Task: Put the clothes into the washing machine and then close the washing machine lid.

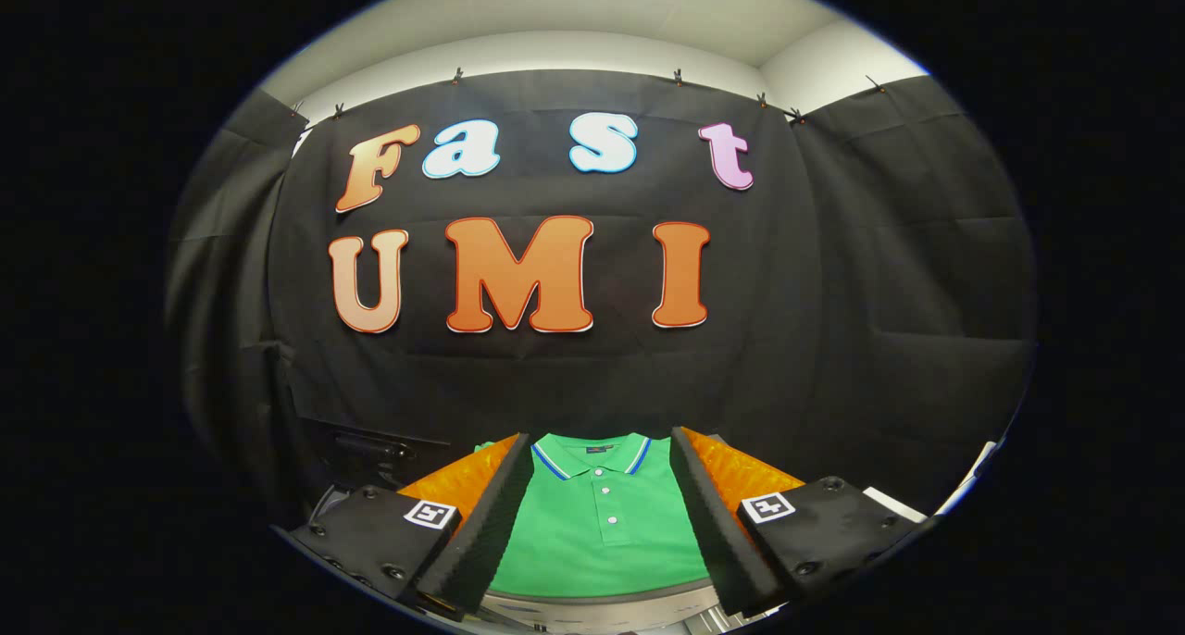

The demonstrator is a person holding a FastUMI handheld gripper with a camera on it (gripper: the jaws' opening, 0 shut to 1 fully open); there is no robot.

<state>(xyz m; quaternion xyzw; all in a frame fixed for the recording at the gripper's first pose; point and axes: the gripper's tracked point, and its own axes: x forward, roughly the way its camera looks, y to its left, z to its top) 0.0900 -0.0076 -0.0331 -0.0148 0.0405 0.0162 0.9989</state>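
Black cloth wall [833, 339] beyond | folded green knit polo [602, 533], flat, seen between fingers | tool [600, 524] open, holding nothing

No legible txt. Collar tag [600, 449] on green polo [602, 533], lower centre: too small. Square code markers [431, 514] on gripper [602, 439], fingers spread wide.

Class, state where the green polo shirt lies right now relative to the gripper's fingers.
In the gripper view, the green polo shirt lies flat between and just beyond the fingers of the open gripper, collar toward the black cloth wall.
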